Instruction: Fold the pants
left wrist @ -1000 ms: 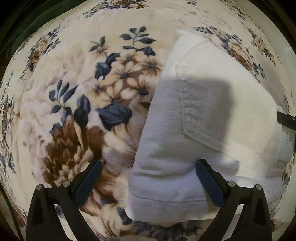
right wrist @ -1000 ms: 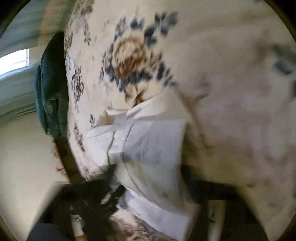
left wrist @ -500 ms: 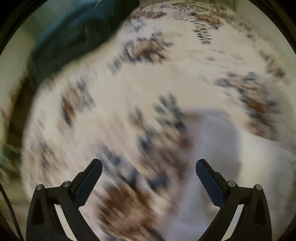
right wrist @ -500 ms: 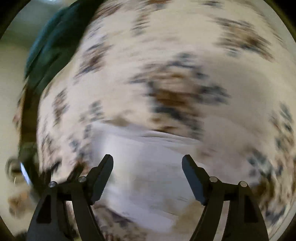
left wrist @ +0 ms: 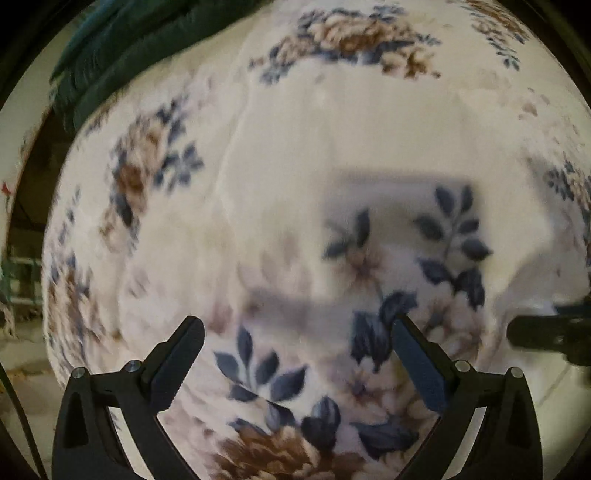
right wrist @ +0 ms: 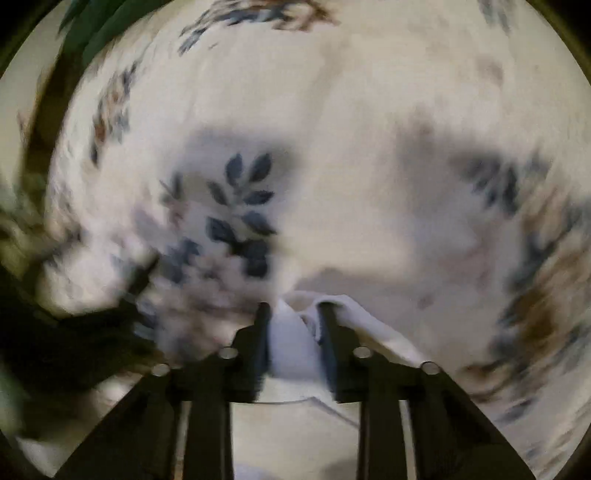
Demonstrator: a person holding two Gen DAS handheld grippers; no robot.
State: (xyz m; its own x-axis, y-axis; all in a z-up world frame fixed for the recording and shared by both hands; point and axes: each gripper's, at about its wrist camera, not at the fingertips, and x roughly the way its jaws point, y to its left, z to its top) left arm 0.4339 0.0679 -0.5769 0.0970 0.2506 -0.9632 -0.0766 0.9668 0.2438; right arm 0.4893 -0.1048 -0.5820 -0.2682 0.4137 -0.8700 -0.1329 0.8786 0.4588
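Pants (right wrist: 295,350) sit pinched in my closing right gripper (right wrist: 293,310); left gripper (left wrist: 295,328) spread empty over floral blanket (left wrist: 295,147); folding appears unfinished.

A bunched fold of the white pants (right wrist: 291,343) is seen clamped between the right tongs (right wrist: 293,314), whose jaws have just been closing. Beyond the tongs, a floral blanket (right wrist: 369,166) is spread, blurred. Dark green fabric (right wrist: 99,29) lies far upper left.
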